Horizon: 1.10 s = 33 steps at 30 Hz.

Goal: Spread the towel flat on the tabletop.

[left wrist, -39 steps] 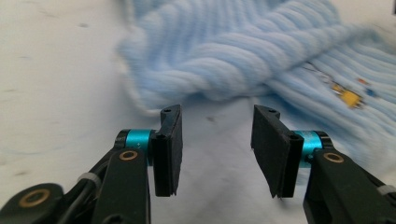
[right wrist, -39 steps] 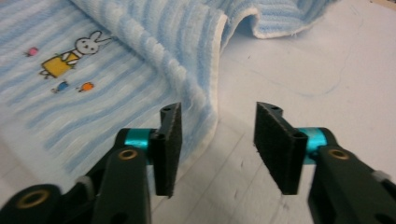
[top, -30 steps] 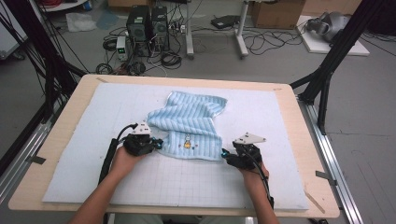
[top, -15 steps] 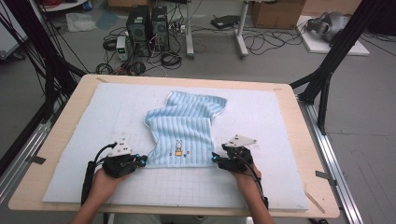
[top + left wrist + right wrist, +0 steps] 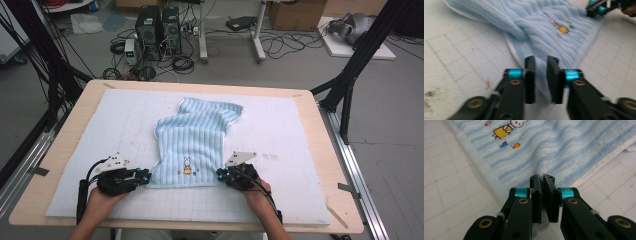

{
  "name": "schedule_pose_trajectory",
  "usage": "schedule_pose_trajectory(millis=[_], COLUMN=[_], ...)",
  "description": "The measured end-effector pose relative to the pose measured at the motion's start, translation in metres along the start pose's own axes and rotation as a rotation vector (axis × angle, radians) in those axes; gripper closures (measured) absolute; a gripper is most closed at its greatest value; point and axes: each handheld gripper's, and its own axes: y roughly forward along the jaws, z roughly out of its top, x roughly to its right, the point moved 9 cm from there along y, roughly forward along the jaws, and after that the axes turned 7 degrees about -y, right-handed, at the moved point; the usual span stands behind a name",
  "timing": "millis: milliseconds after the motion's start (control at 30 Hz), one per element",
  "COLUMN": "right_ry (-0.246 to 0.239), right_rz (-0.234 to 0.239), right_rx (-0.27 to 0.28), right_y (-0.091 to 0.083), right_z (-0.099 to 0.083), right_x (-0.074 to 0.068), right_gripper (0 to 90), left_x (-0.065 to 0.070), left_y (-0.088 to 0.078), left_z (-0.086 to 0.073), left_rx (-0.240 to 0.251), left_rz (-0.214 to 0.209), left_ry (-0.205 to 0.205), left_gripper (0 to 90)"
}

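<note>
A light blue striped towel (image 5: 192, 145) with a small rabbit picture (image 5: 187, 165) lies stretched out on the white grid mat (image 5: 280, 130); its far end is crumpled. My left gripper (image 5: 146, 177) is at the towel's near left corner. In the left gripper view its jaws (image 5: 541, 60) have just been opening, and the towel (image 5: 544, 22) corner lies loose in the gap between them. My right gripper (image 5: 220, 175) is at the near right corner. In the right gripper view it (image 5: 541, 177) is shut on the towel (image 5: 564, 150) edge.
The mat covers most of a wooden table (image 5: 320, 150). Black frame legs (image 5: 350, 85) stand at both sides. Computers and cables (image 5: 160, 30) sit on the floor beyond the far edge. Bare mat lies on either side of the towel.
Both hands have drawn back toward the near edge, pulling the towel's near edge with them and stretching it out. The left gripper also moved left.
</note>
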Motion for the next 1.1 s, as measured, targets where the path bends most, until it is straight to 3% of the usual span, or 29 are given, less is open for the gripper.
schedule_pose_trajectory(millis=[33, 133, 333, 400, 467, 500, 533, 567, 633, 700, 733, 833, 933, 1000, 1067, 1100], right_ry=[0.001, -0.004, -0.017, -0.017, 0.030, 0.057, 0.127, 0.127, 0.178, 0.169, 0.141, 0.123, 0.110, 0.105, 0.095, 0.092], right_rz=[0.022, 0.058, 0.142, 0.153, 0.152, 0.140, 0.096, 0.096, 0.048, 0.013, -0.004, -0.022, -0.064, -0.067, -0.064, -0.059], right_rx=[-0.012, -0.030, -0.061, -0.063, -0.021, 0.010, 0.077, 0.077, 0.107, 0.094, 0.069, 0.051, 0.017, 0.004, -0.004, -0.007], right_y=[-0.006, -0.017, -0.041, -0.050, -0.056, -0.057, -0.058, -0.058, -0.055, -0.050, -0.043, -0.034, -0.017, -0.012, -0.006, -0.005], right_z=[-0.005, -0.014, -0.033, -0.040, -0.040, -0.037, -0.029, -0.029, -0.024, -0.022, -0.020, -0.016, -0.010, -0.010, -0.009, -0.008], right_x=[-0.003, -0.009, -0.027, -0.030, -0.028, -0.023, -0.012, -0.012, -0.001, 0.003, 0.001, 0.002, 0.009, 0.010, 0.010, 0.009], right_gripper=[85.3, 85.4, 85.3, 80.5, 68.4, 61.2, 48.0, 48.0, 46.8, 47.2, 47.8, 47.9, 48.0, 48.4, 54.0, 58.0], left_x=[-0.003, -0.012, -0.019, -0.018, -0.016, -0.013, -0.010, -0.007, 0.002, 0.011, 0.014, 0.018, 0.018, 0.019, 0.019, 0.021], left_y=[-0.001, -0.005, -0.004, 0.000, 0.008, 0.012, 0.017, 0.021, 0.031, 0.040, 0.044, 0.053, 0.060, 0.061, 0.060, 0.058], left_z=[0.002, 0.007, 0.013, 0.015, 0.018, 0.019, 0.019, 0.019, 0.020, 0.019, 0.019, 0.018, 0.014, 0.013, 0.012, 0.011], left_rx=[0.018, 0.067, 0.099, 0.100, 0.095, 0.090, 0.084, 0.072, 0.048, 0.022, 0.008, -0.034, -0.097, -0.107, -0.114, -0.125], left_rz=[0.013, 0.045, 0.073, 0.073, 0.058, 0.050, 0.042, 0.031, 0.009, -0.006, -0.007, 0.011, 0.055, 0.084, 0.099, 0.070], left_ry=[-0.004, -0.046, -0.068, -0.068, -0.070, -0.077, -0.075, -0.067, -0.048, -0.016, -0.001, 0.026, 0.052, 0.085, 0.114, 0.121], left_gripper=[58.9, 52.7, 50.5, 49.6, 49.5, 49.0, 48.8, 48.8, 48.9, 49.4, 50.1, 49.9, 47.1, 48.3, 56.0, 65.7])
